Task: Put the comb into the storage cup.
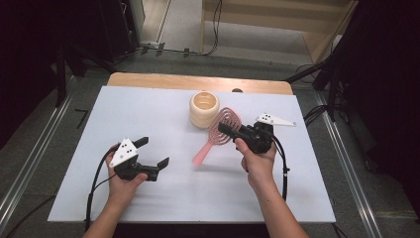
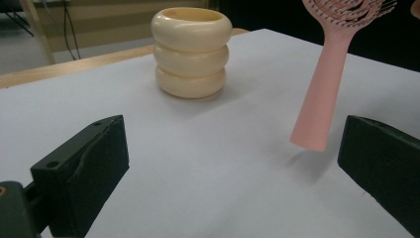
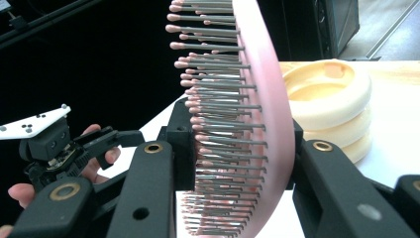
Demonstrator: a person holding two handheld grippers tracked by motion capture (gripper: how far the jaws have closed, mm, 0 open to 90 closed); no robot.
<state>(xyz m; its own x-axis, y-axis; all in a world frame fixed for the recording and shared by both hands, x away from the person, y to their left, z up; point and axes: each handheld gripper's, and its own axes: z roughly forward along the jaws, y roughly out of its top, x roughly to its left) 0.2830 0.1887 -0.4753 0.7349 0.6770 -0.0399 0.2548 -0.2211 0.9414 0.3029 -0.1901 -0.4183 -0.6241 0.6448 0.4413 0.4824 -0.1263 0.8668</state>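
Pink hairbrush [image 1: 221, 130] clamped in right claw [image 1: 229, 131]; left claw [image 1: 151, 152] apart; unlabelled.

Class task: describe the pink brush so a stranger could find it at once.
Start at the white table top, then find the cream ribbed plastic cup near its far edge. Just right of it, the right gripper clamps the pink plastic hairbrush by its oval head, handle hanging free, the table's one pink thing.

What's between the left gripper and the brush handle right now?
Nothing: in the left gripper view, bare white table runs from the open left gripper to the brush handle's raised tip.
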